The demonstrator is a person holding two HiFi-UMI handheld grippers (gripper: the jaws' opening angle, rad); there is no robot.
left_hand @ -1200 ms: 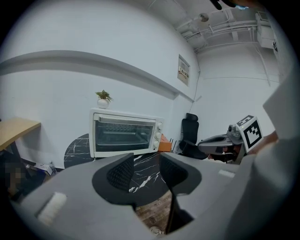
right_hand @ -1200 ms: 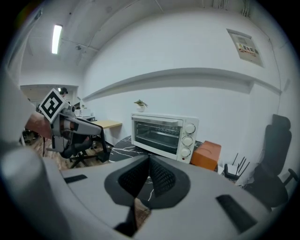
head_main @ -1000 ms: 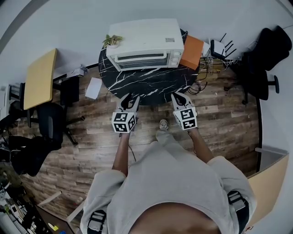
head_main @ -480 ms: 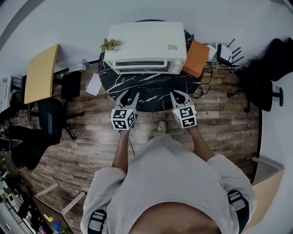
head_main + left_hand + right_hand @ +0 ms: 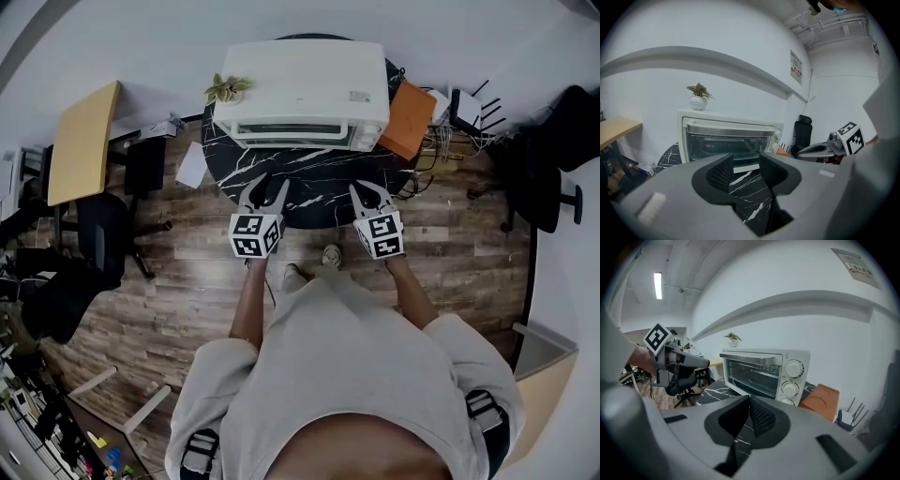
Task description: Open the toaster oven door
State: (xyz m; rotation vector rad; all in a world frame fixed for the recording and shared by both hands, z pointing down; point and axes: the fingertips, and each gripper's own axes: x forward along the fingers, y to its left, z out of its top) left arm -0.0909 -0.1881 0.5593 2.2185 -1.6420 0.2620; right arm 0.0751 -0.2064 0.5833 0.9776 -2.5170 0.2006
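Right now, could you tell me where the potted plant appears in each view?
Head view: potted plant upper left of centre.
Left gripper view: potted plant left of centre.
Right gripper view: potted plant just above centre.
Shared landmark: toaster oven, whose left end it marks.

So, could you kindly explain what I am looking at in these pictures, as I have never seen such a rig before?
There is no robot here. A person wears a camera on the head, which gives the top-down picture, and holds a hand-worked gripper in each hand; the marker cubes are part of those grippers. The other two pictures come from cameras riding on the left gripper and the right gripper, looking along their jaws. On the round black marble table stands a white toaster oven with its door closed. A small potted plant sits by its left end and an orange box by its right. Neither gripper holds anything: the left jaws stand apart, the right jaws look closed at the tips.
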